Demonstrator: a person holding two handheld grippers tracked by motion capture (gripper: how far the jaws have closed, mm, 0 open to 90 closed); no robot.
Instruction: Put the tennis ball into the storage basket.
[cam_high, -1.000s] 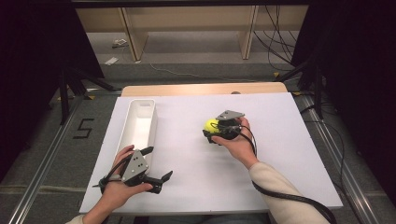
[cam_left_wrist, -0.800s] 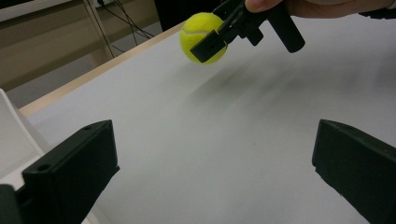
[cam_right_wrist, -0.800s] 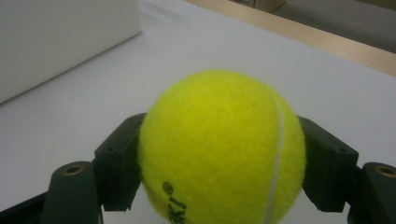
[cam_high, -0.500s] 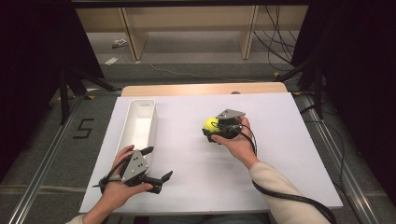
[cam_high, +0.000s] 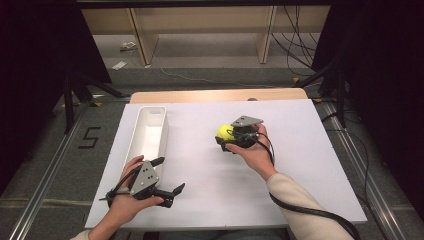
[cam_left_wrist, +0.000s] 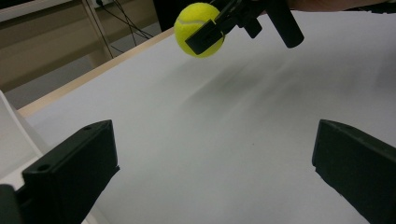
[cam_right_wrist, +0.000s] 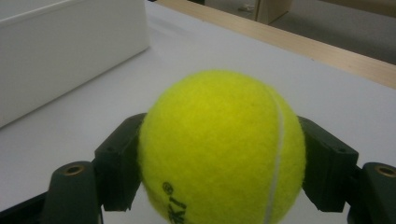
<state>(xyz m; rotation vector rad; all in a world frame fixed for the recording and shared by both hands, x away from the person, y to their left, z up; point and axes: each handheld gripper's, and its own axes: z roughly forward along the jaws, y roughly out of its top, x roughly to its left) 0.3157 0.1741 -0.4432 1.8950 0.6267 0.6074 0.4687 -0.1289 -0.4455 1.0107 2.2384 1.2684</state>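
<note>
Over on the left, the left tongs sit low at the near edge of the desk, jaws spread wide with nothing between them, just bare white surface in the gap as the left gripper view shows. Right beside them, on their far side, lies the long white bin, its near end close to the hand that holds those tongs.

Moving across to the right, and here's the action: the right tongs are clamped on the tennis ball, one black jaw pressed on each side of it. In the right gripper view the ball bulges up between the two jaws, dark lettering low on its felt and a pale seam curving down one side. From the left gripper view, the ball hangs clear above the desk, a soft shadow beneath it. The white bin stands ahead of the right tongs, well apart from the ball.
</note>
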